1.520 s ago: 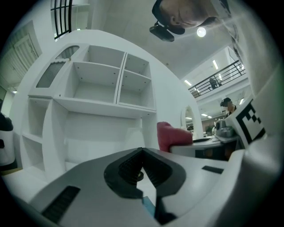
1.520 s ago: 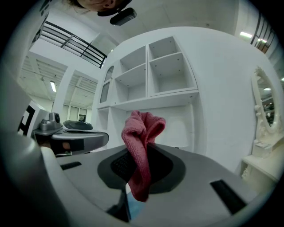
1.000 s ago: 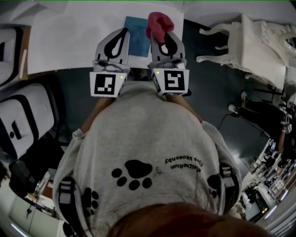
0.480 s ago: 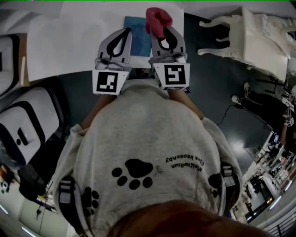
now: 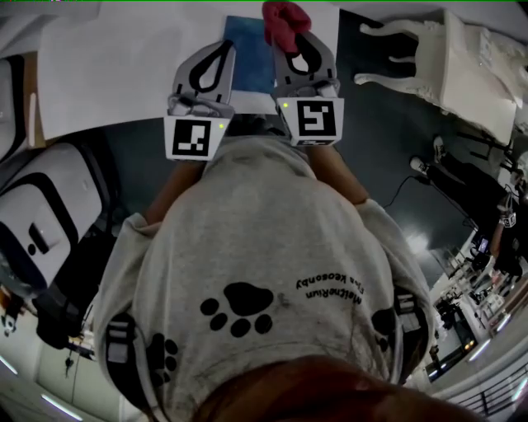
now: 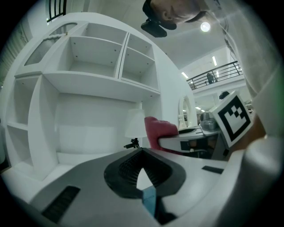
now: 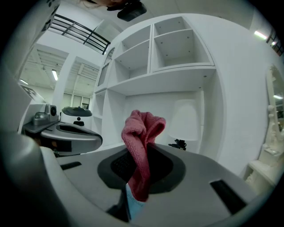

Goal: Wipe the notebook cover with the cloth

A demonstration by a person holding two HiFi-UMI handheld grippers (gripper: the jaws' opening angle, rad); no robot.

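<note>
Lying on white table (image 5: 107,74): blue notebook (image 5: 250,58); white shelves (image 6: 102,57) behind.

In the right gripper (image 5: 290,48), pink cloth (image 5: 285,18) — at the blue notebook (image 5: 247,51)'s edge

Notebook (image 5: 250,49) on the table (image 5: 115,66) between left gripper (image 5: 219,48) and right gripper (image 5: 295,49), cloth (image 5: 285,18) in the latter's jaws.

A white counter (image 5: 107,66) runs along the top of the head view, with an ornate white chair (image 5: 450,62) on the dark floor (image 5: 379,148) to its right and a black-trimmed white case (image 5: 45,222) at the left. A white shelf unit (image 6: 95,62) rises behind, with a small lamp (image 6: 134,125) beneath its shelves. A grey sweatshirt (image 5: 247,247) bears a black paw print (image 5: 238,310).
</note>
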